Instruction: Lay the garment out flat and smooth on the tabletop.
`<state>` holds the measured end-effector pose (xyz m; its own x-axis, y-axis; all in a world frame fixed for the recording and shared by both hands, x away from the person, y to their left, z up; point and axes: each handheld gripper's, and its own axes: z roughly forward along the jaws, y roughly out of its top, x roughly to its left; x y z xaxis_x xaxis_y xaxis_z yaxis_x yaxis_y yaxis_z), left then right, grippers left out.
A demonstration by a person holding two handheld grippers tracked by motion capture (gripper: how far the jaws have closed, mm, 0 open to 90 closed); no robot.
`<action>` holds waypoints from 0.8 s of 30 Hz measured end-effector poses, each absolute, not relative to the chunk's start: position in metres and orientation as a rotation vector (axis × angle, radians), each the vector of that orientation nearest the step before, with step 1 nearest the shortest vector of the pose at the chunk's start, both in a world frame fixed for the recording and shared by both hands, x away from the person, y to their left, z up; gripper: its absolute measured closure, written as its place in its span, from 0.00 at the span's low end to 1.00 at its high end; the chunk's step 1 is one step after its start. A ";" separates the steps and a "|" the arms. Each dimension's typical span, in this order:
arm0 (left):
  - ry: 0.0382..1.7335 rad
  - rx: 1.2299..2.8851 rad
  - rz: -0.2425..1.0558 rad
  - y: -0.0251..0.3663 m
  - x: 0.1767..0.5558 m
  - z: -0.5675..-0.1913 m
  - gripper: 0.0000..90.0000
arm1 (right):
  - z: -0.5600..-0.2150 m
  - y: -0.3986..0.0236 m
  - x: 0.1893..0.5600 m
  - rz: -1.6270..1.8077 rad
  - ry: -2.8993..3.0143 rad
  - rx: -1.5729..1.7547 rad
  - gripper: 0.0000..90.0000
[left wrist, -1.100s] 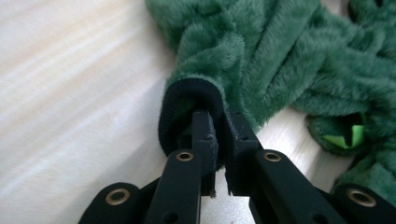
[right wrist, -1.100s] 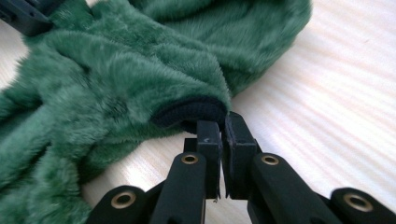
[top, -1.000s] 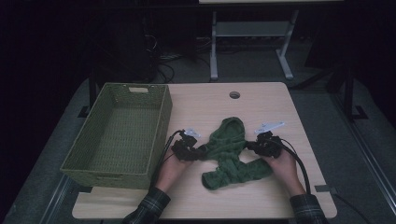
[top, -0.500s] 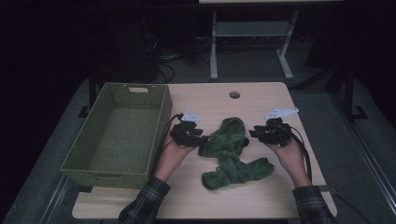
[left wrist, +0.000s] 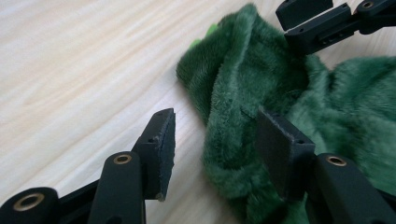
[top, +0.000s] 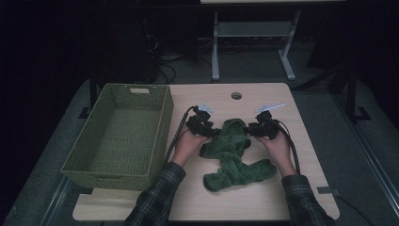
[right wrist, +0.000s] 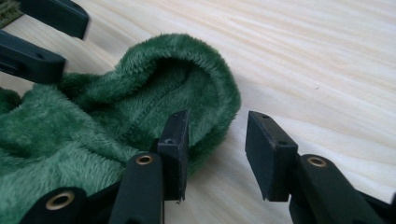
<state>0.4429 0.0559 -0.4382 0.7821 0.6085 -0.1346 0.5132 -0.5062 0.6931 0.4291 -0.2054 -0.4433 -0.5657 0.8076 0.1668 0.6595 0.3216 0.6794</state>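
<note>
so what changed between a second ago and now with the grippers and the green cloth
Both grippers let go: the left gripper and right gripper have just been opening and moved toward the table's far side. Their jaws now stand open at the far end of the green cloth, which lies bunched differently. The wicker basket and table stayed put.

I see a dark green plush garment [top: 232,153] lying crumpled on the pale wooden surface [top: 301,197], right of centre. Its fleecy pile is thick and fuzzy. The far end bunches into a raised, rounded fold with a rolled hem and a stitched seam running along its inside [right wrist: 177,88]. From there it trails toward me, narrows in the middle, then spreads into a flatter lobe that reaches out to the right. A small light green patch shows at the far edge [left wrist: 211,31].
</note>
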 end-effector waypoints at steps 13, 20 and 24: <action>0.811 2.350 0.131 0.046 0.444 -0.457 0.68 | -0.456 -0.202 0.431 1.016 2.438 1.373 0.67; 0.833 2.339 0.135 0.056 0.445 -0.456 0.87 | -0.459 -0.200 0.431 1.003 2.463 1.347 0.80; 0.838 2.293 0.159 0.063 0.442 -0.451 0.89 | -0.459 -0.200 0.430 0.998 2.462 1.335 0.93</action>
<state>0.4416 0.0633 -0.4512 0.7852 0.6092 -0.1111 0.5257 -0.5610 0.6395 0.4304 -0.1999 -0.4585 -0.5857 0.7945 0.1603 0.6820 0.3761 0.6273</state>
